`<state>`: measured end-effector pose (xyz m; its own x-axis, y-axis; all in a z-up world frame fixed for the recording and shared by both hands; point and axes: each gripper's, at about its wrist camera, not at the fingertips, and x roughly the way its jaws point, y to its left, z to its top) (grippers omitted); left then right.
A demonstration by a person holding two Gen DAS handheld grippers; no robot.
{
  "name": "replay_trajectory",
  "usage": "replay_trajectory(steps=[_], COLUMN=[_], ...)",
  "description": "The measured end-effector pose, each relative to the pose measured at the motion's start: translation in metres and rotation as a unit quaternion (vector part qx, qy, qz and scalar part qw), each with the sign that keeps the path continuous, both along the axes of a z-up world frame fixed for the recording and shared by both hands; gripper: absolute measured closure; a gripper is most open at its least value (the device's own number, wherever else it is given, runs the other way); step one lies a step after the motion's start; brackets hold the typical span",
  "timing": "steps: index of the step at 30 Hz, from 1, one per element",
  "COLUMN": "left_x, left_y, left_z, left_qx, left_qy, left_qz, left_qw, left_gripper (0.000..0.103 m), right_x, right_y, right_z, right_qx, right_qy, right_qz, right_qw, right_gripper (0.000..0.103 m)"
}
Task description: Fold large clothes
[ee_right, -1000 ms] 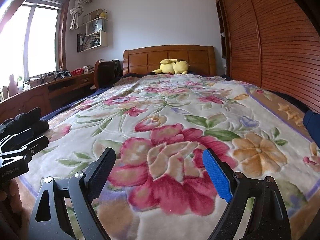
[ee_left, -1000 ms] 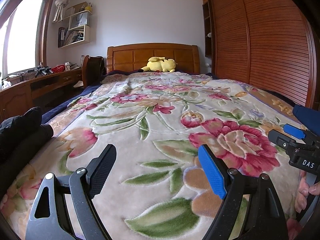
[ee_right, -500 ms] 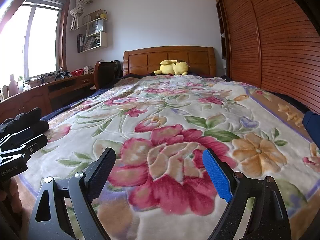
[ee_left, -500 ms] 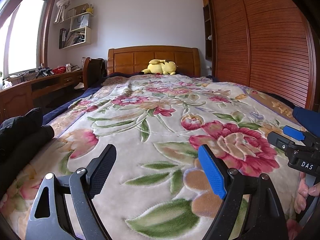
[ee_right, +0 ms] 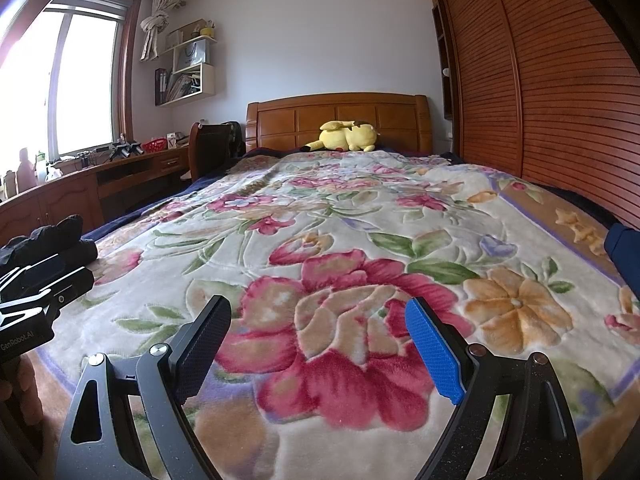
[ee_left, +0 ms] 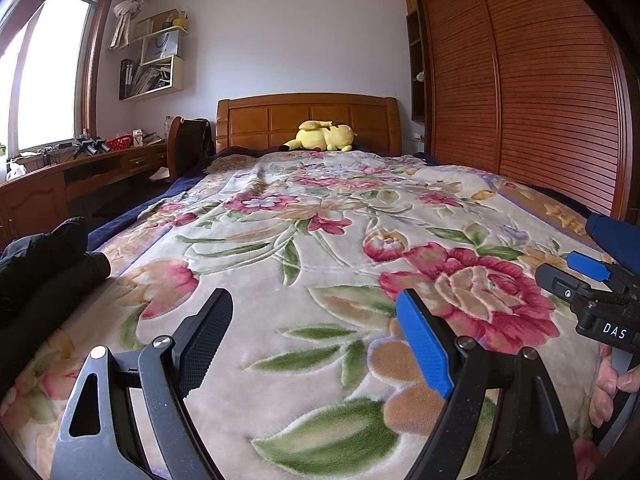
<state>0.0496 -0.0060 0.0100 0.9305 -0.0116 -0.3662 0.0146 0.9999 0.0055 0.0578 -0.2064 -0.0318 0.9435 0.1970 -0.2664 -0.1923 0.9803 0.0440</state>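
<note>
Floral blanket (ee_left: pixel 280 264) over bed, black garment (ee_left: pixel 36 276) cut off, both hand-held grippers (ee_left: pixel 316 344) (ee_right: pixel 316 348) spread, empty.

1. Left gripper (ee_left: pixel 316 332): jaws spread wide, nothing between the pads, pointing slightly downward.
2. Right gripper (ee_right: pixel 318 338): jaws spread wide, nothing held, pointing slightly downward.
3. Right hand (ee_left: pixel 612 384): fingers wrapped around the gripper handle.

Left hand-held gripper (ee_left: pixel 314 340) agape above floral blanket (ee_left: pixel 320 216)
</note>
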Motion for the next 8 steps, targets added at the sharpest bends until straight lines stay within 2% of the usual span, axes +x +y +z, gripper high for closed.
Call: replay_trajectory(steps=[8], left_x=[-0.0002], left_y=[0.0001], left_z=[-0.0003], left_qx=[0.0], left_qy=[0.0], left_qz=[0.0], left_qw=[1.0], left_gripper=[0.018], right_x=[0.0014], right_y=[0.0], right_z=[0.0003], right_qx=[0.0], right_qy=[0.0], right_qz=[0.0], right_qw=[1.0], right_gripper=[0.013])
